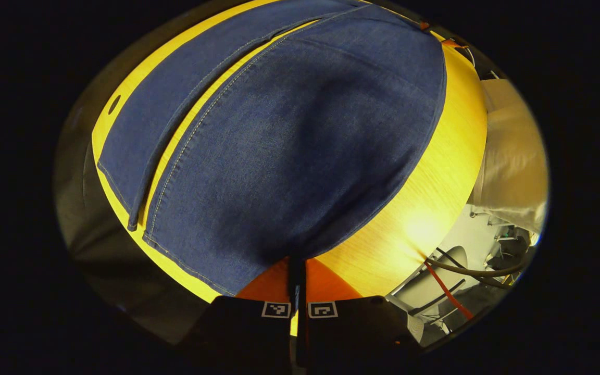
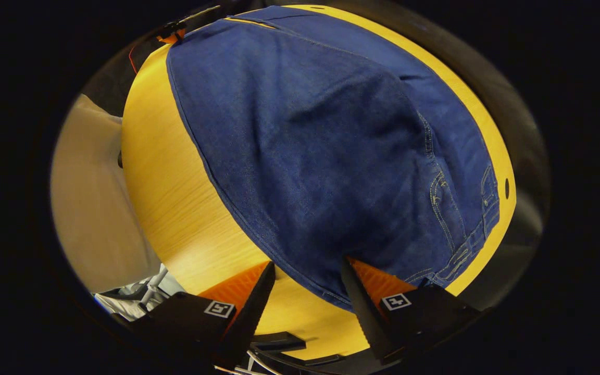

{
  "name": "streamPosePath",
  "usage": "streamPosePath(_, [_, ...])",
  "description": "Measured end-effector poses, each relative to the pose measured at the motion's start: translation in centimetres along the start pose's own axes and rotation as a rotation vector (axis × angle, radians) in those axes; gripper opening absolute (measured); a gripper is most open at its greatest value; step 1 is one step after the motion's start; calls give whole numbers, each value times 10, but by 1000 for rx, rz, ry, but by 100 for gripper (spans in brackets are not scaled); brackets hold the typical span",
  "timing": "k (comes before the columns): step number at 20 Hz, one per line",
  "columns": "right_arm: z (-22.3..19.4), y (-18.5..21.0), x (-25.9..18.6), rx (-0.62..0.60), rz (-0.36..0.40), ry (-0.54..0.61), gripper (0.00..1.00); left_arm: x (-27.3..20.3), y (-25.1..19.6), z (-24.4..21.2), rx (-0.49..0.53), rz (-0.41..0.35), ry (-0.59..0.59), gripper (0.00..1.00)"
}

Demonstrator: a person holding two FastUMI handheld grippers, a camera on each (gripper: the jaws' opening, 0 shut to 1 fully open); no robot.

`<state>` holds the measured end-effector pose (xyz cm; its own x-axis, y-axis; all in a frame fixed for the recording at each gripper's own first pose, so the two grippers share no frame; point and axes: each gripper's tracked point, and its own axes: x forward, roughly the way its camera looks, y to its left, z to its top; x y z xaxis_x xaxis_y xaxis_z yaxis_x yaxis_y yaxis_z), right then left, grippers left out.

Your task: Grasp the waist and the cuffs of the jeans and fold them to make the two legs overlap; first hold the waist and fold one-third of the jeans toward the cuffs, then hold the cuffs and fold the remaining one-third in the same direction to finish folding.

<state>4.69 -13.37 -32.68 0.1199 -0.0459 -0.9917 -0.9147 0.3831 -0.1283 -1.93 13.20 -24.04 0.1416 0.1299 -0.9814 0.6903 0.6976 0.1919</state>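
Note:
Blue jeans point(image 1: 289, 135) lie spread on a yellow wooden table point(image 1: 435, 208). In the left gripper view the near leg bulges upward and its cuff edge runs down into my left gripper point(image 1: 297, 265), whose fingers are pressed together on the denim. The other leg point(image 1: 164, 104) lies flat to the left. In the right gripper view the jeans point(image 2: 321, 146) fill the middle, with the waistband and belt loops point(image 2: 479, 229) at the right. My right gripper point(image 2: 308, 271) stands open, its fingers wide apart, with the jeans' near edge lying between them.
A pale padded seat point(image 1: 513, 151) stands beyond the table's edge, also seen as a beige seat point(image 2: 91, 203). Cables point(image 1: 451, 297) hang below the table rim. A small hole point(image 2: 507, 187) sits in the tabletop near the waistband.

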Motion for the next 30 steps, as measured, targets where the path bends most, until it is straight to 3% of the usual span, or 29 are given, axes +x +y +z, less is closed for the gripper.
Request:
streamPosePath(1, [-2,0,1,1,-2,4,76,0,0,0,-7,-1,5,0])
streamPosePath(2, [0,0,1,4,-5,2,87,1,1,0,-8,0,9,0])
streamPosePath(3, [-1,-1,1,8,-7,5,77,1,1,0,-8,1,12,0])
streamPosePath(4, [0,-2,0,9,-7,3,86,1,1,0,-6,3,13,0])
streamPosePath(5, [0,-2,0,17,-6,12,77,1,1,0,-9,4,14,0])
streamPosePath(6, [0,-1,0,27,-5,17,83,1,1,0,-12,5,15,0])
streamPosePath(9, [9,2,-1,28,-20,48,53,1,1,1,-11,14,11,0])
streamPosePath(10, [17,2,-5,27,-26,47,53,2,1,1,-1,20,6,0])
streamPosePath(13, [22,-1,-14,70,-39,34,34,3,1,1,-6,34,-26,0])
streamPosePath(15, [21,-9,-17,107,-66,30,34,2,0,1,-42,30,-45,0])
streamPosePath(17, [17,-11,-15,132,-110,17,15,4,3,-1,-60,19,-46,0])
streamPosePath(19, [17,-8,-11,118,-147,6,13,3,3,1,-59,4,-41,0])
streamPosePath(24, [17,-11,-16,333,-170,36,5,-3,6,-6,-91,-87,45,0])
streamPosePath(27, [26,-24,-36,503,-132,-32,3,-21,17,-5,-70,-64,97,0])
streamPosePath(30, [37,-46,-65,567,-156,-107,2,-58,40,5,-65,-62,127,0])
